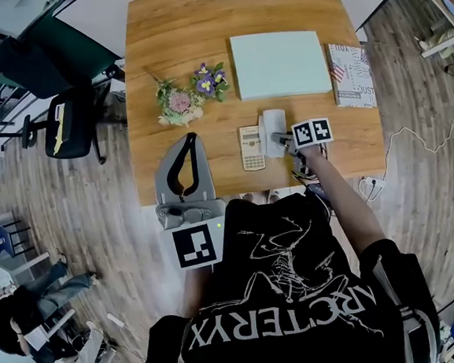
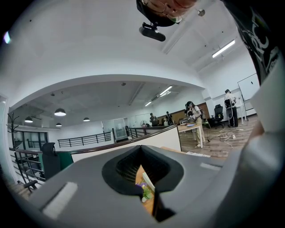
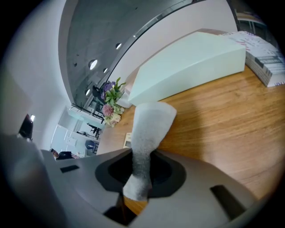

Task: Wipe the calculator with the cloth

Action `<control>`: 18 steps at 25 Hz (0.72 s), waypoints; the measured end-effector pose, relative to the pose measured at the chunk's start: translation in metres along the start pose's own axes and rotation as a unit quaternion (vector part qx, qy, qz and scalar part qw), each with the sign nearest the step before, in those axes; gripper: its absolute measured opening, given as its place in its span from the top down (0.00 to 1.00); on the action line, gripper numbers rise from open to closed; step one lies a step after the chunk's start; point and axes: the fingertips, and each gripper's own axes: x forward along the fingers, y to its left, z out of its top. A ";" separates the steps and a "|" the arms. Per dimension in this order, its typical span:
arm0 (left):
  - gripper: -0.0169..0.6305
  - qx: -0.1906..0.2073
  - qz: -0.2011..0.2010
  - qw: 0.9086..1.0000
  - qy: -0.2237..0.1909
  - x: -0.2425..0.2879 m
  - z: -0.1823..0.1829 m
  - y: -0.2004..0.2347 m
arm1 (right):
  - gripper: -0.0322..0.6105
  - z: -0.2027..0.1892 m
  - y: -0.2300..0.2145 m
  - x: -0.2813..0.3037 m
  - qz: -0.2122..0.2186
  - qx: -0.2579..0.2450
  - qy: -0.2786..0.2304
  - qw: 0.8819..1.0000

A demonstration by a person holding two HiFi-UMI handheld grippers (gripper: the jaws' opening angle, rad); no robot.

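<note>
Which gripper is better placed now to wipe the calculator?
Right: the right gripper holds the cloth just beside the calculator; the left gripper is shut, empty and farther away.

The beige calculator [image 1: 251, 148] lies flat, the pale grey cloth [image 1: 273, 129] just beside its right edge.

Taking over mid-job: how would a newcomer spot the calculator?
On the wooden table, find the big pale green box at the far side. Between it and the near edge lies the calculator, just left of the white cloth held by the right gripper. It alone is a small beige slab with rows of keys.
</note>
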 end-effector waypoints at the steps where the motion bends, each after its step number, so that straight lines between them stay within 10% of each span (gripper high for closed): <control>1: 0.96 0.000 0.000 1.000 -0.001 0.001 0.001 0.000 | 0.81 0.000 -0.003 -0.003 -0.003 0.001 0.000 1.000; 18: 0.96 -0.002 0.012 1.000 -0.002 -0.002 0.000 0.000 | 0.81 -0.013 0.123 0.035 0.119 -0.070 0.033 0.990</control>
